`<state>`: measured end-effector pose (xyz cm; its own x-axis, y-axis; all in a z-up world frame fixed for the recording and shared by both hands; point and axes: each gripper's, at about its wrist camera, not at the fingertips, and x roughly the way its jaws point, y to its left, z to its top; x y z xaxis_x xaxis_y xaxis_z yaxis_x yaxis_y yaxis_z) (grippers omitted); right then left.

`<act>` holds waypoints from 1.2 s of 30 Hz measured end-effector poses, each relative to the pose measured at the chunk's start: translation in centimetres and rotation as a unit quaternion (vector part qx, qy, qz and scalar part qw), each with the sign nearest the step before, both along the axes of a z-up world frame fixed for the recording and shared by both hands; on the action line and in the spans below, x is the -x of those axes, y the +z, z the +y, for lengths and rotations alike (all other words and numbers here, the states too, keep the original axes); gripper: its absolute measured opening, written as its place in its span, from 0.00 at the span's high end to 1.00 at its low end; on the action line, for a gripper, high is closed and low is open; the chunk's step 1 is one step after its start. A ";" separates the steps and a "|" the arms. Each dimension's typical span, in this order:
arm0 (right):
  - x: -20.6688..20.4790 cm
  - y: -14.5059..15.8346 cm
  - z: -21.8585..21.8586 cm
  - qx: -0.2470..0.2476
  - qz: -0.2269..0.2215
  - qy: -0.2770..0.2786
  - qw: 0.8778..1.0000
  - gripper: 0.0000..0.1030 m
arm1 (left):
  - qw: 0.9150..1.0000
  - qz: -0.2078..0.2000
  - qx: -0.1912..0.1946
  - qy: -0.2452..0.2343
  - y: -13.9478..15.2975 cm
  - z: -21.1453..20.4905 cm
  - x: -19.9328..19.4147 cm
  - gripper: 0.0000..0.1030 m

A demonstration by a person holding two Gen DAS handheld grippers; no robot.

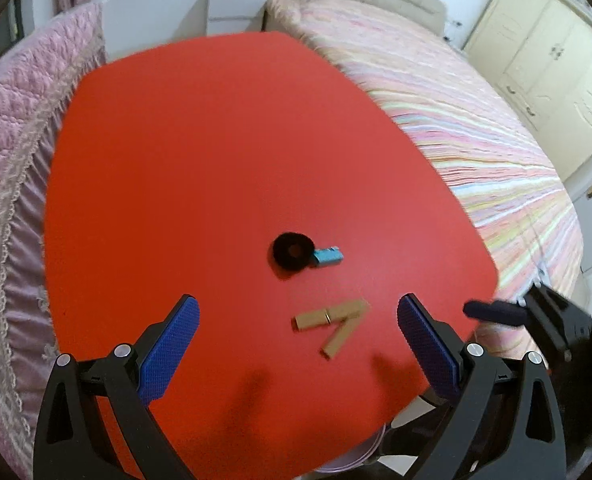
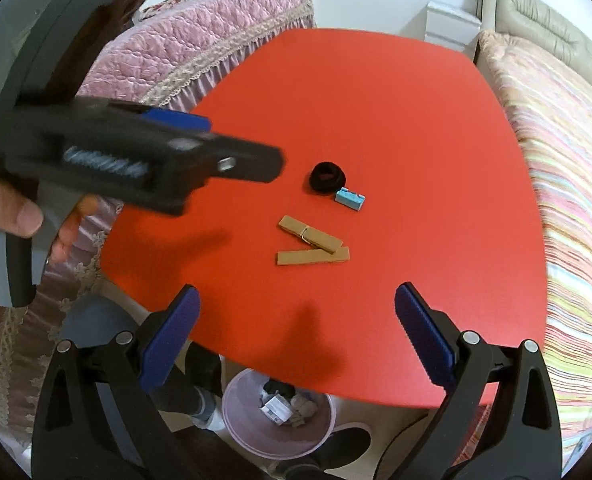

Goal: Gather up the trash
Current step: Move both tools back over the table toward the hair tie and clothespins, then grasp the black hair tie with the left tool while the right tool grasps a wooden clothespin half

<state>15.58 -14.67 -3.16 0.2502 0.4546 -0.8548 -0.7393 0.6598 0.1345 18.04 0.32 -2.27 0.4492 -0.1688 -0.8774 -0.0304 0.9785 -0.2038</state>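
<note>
Hovering both claws, left [image 1: 297, 322] and right [image 2: 296, 318], wide open; flat tan wooden clothespin pieces [image 2: 309, 245] beside black hair tie [image 2: 327, 177]: light, stiff, pinch sides.

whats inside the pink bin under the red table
The pink bin already holds some trash: a small white printed packet, something dark and a few pale crumpled bits. The red table edge covers its far side, so anything there is hidden.

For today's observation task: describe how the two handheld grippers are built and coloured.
Both match: the left gripper and right gripper have black plastic frames with triangular cut-outs, silver pivot bolts and two fingers faced with blue ribbed pads. From the side, the left one shows a grey pistol handle.
</note>
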 end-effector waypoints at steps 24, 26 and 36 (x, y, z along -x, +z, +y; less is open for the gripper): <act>-1.6 -5.1 2.3 0.001 0.003 0.016 1.000 0.09 | 0.986 0.135 0.005 0.099 -7.4 1.2 -7.2 0.08; -1.6 -5.4 2.5 -0.001 0.002 0.014 1.000 0.11 | 0.986 0.137 -0.002 0.099 -7.3 1.0 -7.2 0.09; -1.3 -6.9 3.0 0.006 -0.002 0.019 1.000 0.26 | 0.986 0.134 -0.021 0.099 -6.6 1.6 -6.8 0.40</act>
<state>16.91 -11.63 -10.10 0.2371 0.4534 -0.8592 -0.7646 0.6327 0.1229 24.79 1.90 -8.86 0.2203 -0.0613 -0.9735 -0.2694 0.9554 -0.1211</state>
